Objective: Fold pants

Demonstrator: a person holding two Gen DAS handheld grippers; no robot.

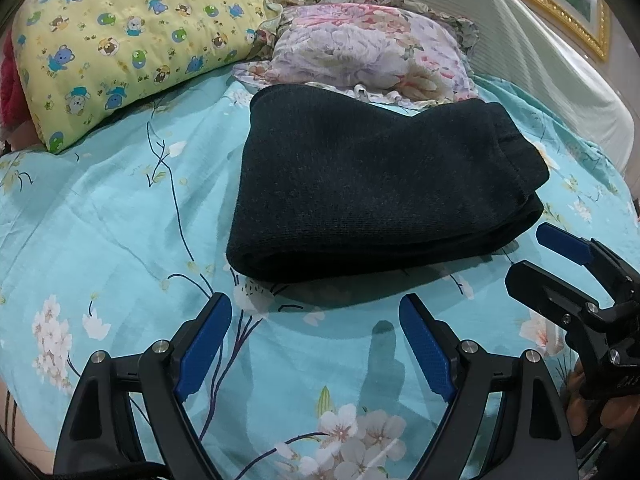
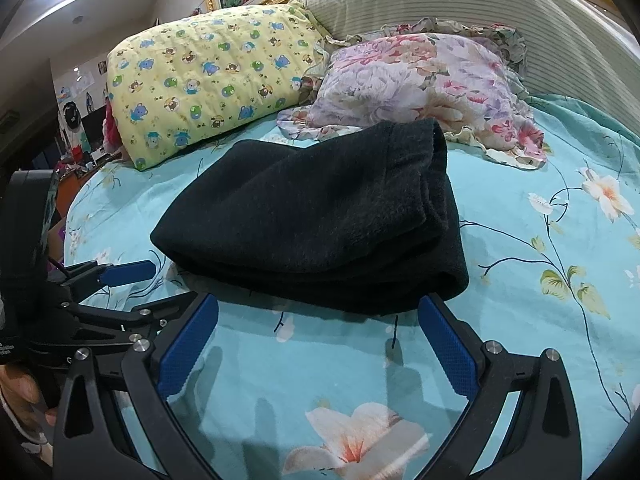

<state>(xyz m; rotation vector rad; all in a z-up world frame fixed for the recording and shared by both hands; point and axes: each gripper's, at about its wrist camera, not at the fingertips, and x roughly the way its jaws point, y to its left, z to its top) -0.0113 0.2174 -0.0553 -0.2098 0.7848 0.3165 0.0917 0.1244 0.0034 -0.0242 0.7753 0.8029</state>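
Note:
The black pants (image 1: 372, 184) lie folded into a thick, compact rectangle on the turquoise floral bedsheet (image 1: 100, 220); they also show in the right wrist view (image 2: 320, 220). My left gripper (image 1: 316, 308) is open and empty, just in front of the pants' near edge. My right gripper (image 2: 318, 308) is open and empty, its fingertips close to the near fold of the pants. The right gripper also shows at the right of the left wrist view (image 1: 532, 256), beside the pants' right corner. The left gripper shows at the left of the right wrist view (image 2: 132, 276).
A yellow bear-print pillow (image 1: 132, 40) and a pink floral pillow (image 1: 360, 52) lie behind the pants. A striped padded headboard (image 1: 520, 32) with a gold frame (image 1: 568, 12) stands at the back. The bedsheet (image 2: 540, 240) spreads around the pants.

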